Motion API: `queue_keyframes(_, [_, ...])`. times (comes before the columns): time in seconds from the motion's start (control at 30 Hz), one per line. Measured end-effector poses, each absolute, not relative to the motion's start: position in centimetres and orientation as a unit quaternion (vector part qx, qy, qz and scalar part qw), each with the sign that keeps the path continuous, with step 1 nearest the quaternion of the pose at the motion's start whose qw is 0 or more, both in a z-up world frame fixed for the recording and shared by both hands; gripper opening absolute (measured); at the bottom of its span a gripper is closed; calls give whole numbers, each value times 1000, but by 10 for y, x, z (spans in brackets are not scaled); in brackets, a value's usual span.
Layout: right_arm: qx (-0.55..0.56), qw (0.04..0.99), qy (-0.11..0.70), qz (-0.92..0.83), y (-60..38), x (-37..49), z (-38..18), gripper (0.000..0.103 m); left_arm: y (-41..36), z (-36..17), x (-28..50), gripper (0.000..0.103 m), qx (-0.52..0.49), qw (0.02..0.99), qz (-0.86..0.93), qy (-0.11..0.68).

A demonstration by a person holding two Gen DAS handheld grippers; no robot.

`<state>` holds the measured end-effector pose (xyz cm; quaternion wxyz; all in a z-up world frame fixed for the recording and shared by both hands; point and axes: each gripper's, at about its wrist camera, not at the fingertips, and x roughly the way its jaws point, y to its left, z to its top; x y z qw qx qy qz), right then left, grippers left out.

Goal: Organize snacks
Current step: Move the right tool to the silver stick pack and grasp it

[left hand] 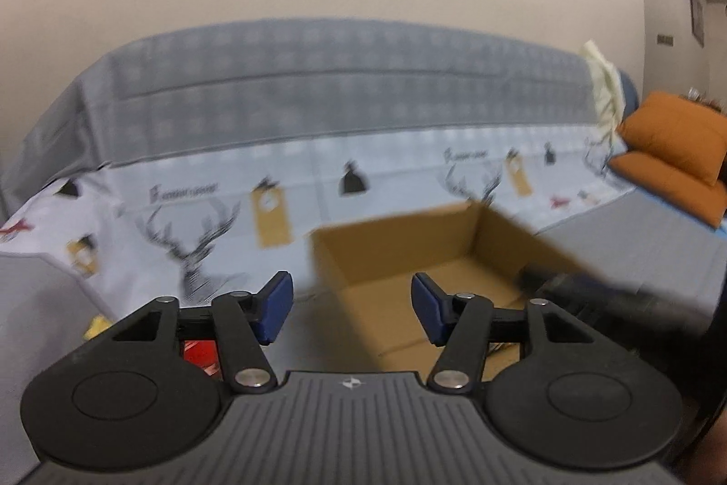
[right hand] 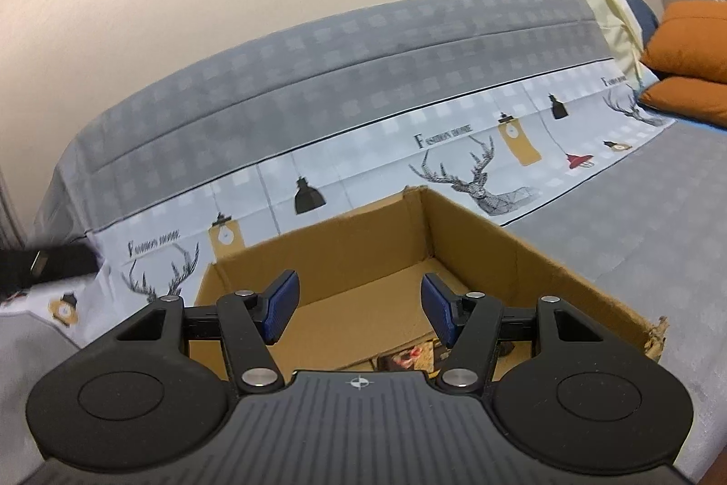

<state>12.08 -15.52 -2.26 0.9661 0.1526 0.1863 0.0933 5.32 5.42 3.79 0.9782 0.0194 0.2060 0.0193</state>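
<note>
- Pointing forward and slightly downward, the left gripper [left hand: 352,307] has its blue pads apart with nothing between them; the cardboard box [left hand: 409,253] sits right of centre in its blurred view.
- The right gripper [right hand: 359,305] is angled down over the cardboard box [right hand: 345,253], jaws apart and empty.
- A snack packet [right hand: 409,357] lies on the box floor, lower centre, partly hidden by the gripper body.
- The box rests on the patterned bed cover [right hand: 500,148].
- Something red [left hand: 200,353] shows below the left gripper; what it is cannot be told.

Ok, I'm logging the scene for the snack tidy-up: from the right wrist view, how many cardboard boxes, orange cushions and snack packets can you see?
cardboard box: 1
orange cushions: 2, upper and lower
snack packet, in the box, partly hidden: 1
Total: 4
</note>
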Motion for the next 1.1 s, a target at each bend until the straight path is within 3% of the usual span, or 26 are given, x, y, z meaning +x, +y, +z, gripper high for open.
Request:
queue_keyframes(0.23, [102,970,176,131,-128,102,-21,62,126,-2,18,61,85,969,57,226])
queue_keyframes(0.43, [56,972,155,170,-98,82,-21,59,157,-19,0,62,40,972,61,225])
queue_keyframes(0.57, [33,965,150,214,-74,71,-23,32,174,-21,4,62,-15,970,62,234])
queue_keyframes(0.67, [21,956,145,255,-54,62,-23,23,195,-20,4,62,-84,967,64,231])
queue_keyframes(0.8, [6,943,147,299,-28,53,-25,23,216,-21,6,62,-147,959,72,233])
queue_keyframes(1.1, [0,900,223,373,22,61,-44,23,222,-22,9,66,-158,954,85,240])
